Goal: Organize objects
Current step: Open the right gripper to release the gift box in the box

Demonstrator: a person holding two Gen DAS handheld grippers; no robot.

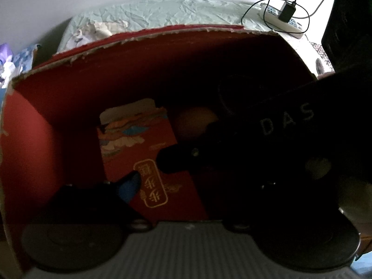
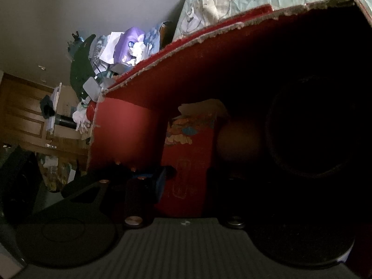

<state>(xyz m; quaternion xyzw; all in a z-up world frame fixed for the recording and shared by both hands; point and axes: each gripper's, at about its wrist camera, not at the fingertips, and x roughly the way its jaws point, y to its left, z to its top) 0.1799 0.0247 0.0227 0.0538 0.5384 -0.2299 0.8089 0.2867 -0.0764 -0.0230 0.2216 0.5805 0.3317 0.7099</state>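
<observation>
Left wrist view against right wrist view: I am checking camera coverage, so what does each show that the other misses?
Only the left wrist view shows the power strip with a black charger plugged in, and the other gripper's black body lettered DAS reaching into the box. Only the right wrist view shows the wooden door and the heap of clutter beside the box. Both show the torn red cardboard box, the small red packet with gold lettering standing in it, a dim round object beside the packet, and the pale green crumpled cover behind.
</observation>
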